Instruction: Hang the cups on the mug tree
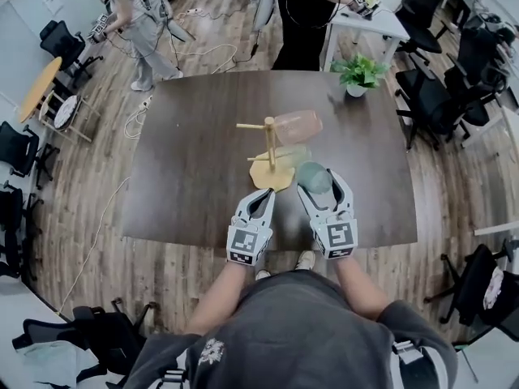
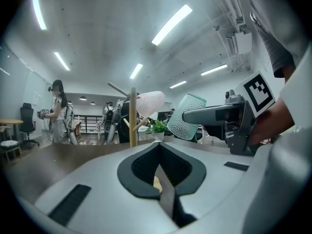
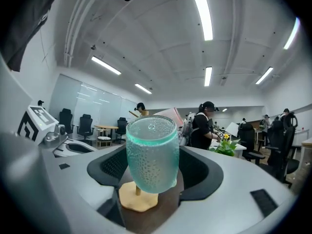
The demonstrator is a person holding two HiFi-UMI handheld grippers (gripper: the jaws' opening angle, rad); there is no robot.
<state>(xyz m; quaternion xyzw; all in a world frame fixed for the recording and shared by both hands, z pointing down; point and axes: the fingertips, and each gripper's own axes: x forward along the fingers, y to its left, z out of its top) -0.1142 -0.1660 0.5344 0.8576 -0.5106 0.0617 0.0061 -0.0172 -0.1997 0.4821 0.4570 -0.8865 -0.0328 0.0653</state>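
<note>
**Teal cup held close by the mug tree**

The right gripper [image 1: 319, 186] pinches a teal cup [image 1: 313, 173] by its sides. It holds the cup in the air over the dark counter [image 1: 195, 160], just beside the wooden base of the mug tree [image 1: 270, 146]. A pink cup [image 1: 298, 126] hangs on an upper peg. The left gripper [image 1: 261, 203] is near the base too, its jaws pressed together with nothing between them

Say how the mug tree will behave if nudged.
Likely tips easily: the mug tree has a thin post on a small base, with the pink cup hanging to one side. Probably light wood, so it may slide.
</note>
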